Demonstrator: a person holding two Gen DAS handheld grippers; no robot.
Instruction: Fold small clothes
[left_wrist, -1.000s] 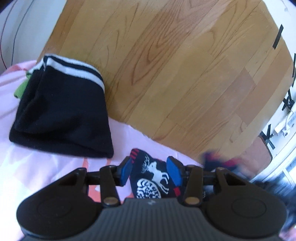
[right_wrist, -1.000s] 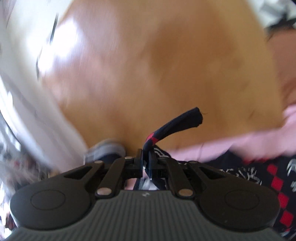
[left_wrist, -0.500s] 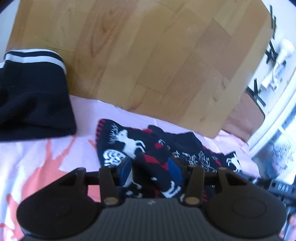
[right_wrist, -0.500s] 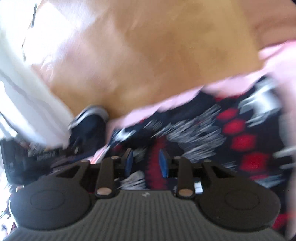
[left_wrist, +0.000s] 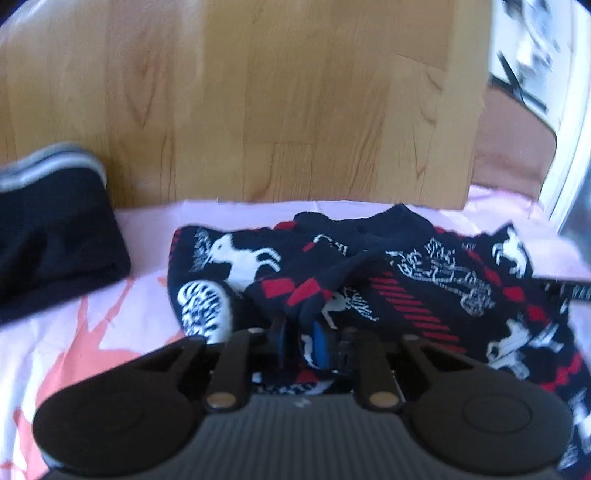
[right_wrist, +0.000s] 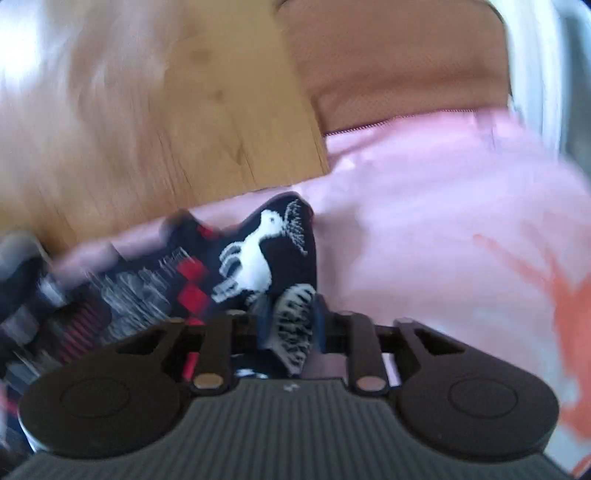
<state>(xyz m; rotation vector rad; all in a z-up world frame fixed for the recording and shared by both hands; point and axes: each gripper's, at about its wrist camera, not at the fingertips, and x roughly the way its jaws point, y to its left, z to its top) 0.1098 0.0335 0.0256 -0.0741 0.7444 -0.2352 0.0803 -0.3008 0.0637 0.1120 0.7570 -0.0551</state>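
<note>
Your left gripper (left_wrist: 301, 338) has just closed, pinching a fold of the navy knitted sweater with white reindeer and red diamonds (left_wrist: 424, 280). Your right gripper (right_wrist: 290, 321) stands part open, a sweater edge between its blue pads; a second ago it was clamped. Beyond, the sweater lies on the pink bedsheet (right_wrist: 443, 221), the folded black garment with white stripes (left_wrist: 48, 221) now further left.

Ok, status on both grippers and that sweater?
Left gripper shut on the patterned sweater, just closed. Right gripper straddling a sweater fold. Folded navy garment lies clear.
</note>
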